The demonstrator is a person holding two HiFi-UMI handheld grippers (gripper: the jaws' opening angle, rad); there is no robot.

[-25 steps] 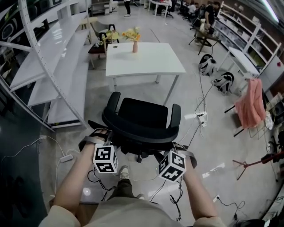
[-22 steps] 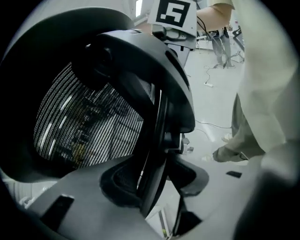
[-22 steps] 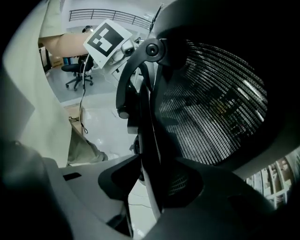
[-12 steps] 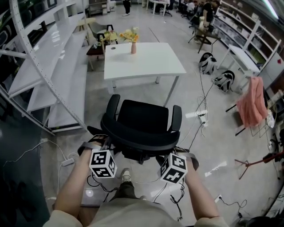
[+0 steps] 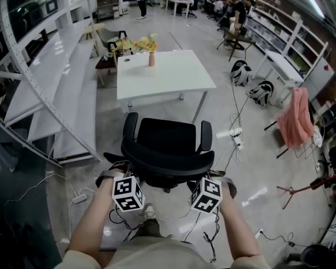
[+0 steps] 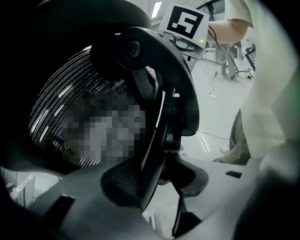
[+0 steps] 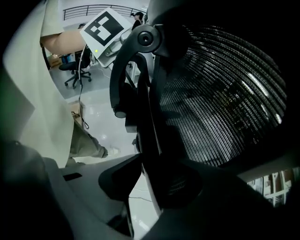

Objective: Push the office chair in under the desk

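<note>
On the glossy grey floor point(image 5: 252, 157), near the white desk point(image 5: 173, 79), with shelving point(image 5: 52, 79) to the left, stands the office chair point(image 5: 167, 137). The left gripper point(image 6: 154, 183) has its jaws closing on the back frame. The right gripper point(image 7: 140, 183) seemingly clamps it, part-open.

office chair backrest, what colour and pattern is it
Black mesh backrest, woven in fine horizontal lines; it shows best in the right gripper view.

Base of office chair point(image 5: 167, 142) is largely hidden under its seat; people point(image 5: 234, 10) far beyond chair are too small to describe.
</note>
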